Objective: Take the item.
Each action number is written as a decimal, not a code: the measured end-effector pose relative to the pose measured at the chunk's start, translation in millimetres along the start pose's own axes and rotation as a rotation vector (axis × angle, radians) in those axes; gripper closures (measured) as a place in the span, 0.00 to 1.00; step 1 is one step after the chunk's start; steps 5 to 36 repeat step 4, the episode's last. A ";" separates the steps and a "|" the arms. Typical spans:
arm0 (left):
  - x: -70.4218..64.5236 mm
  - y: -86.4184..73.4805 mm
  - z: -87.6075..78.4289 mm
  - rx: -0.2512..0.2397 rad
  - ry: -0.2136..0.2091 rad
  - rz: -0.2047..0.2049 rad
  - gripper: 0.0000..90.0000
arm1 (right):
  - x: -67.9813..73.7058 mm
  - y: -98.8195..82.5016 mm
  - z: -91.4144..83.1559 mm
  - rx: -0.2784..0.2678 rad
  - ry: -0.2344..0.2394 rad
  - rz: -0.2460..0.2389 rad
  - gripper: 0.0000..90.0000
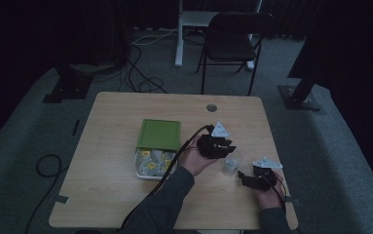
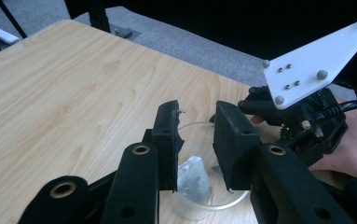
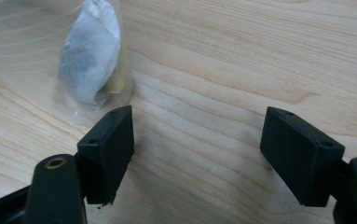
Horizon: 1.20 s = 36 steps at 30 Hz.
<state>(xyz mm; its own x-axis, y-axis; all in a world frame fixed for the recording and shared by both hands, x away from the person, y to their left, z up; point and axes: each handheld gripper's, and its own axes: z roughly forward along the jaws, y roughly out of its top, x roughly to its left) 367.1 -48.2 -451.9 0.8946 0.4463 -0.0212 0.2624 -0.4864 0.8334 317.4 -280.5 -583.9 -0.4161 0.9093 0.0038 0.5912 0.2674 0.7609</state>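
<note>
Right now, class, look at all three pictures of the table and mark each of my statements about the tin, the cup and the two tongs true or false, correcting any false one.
1. The green tin has its lid slid partly open. True.
2. The clear cup is empty. False: a tea bag sits inside it.
3. The left tongs hover over the cup. True.
4. The right tongs grip the cup. False: they are open, apart from it.
5. A chair stands on the table. False: it stands on the floor beyond.
</note>
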 end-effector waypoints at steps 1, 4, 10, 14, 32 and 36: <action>0.6 -0.2 -0.9 0.000 0.002 -0.002 0.79 | 0.0 0.0 0.0 0.000 0.000 0.000 0.28; 2.0 -1.3 -3.4 -0.001 0.007 -0.004 0.79 | 0.0 0.0 0.1 0.000 0.000 0.000 0.28; 2.0 -1.3 -3.4 -0.001 0.007 -0.004 0.79 | 0.0 0.0 0.1 0.000 0.000 0.000 0.28; 2.0 -1.3 -3.4 -0.001 0.007 -0.004 0.79 | 0.0 0.0 0.1 0.000 0.000 0.000 0.28; 2.0 -1.3 -3.4 -0.001 0.007 -0.004 0.79 | 0.0 0.0 0.1 0.000 0.000 0.000 0.28; 2.0 -1.3 -3.4 -0.001 0.007 -0.004 0.79 | 0.0 0.0 0.1 0.000 0.000 0.000 0.28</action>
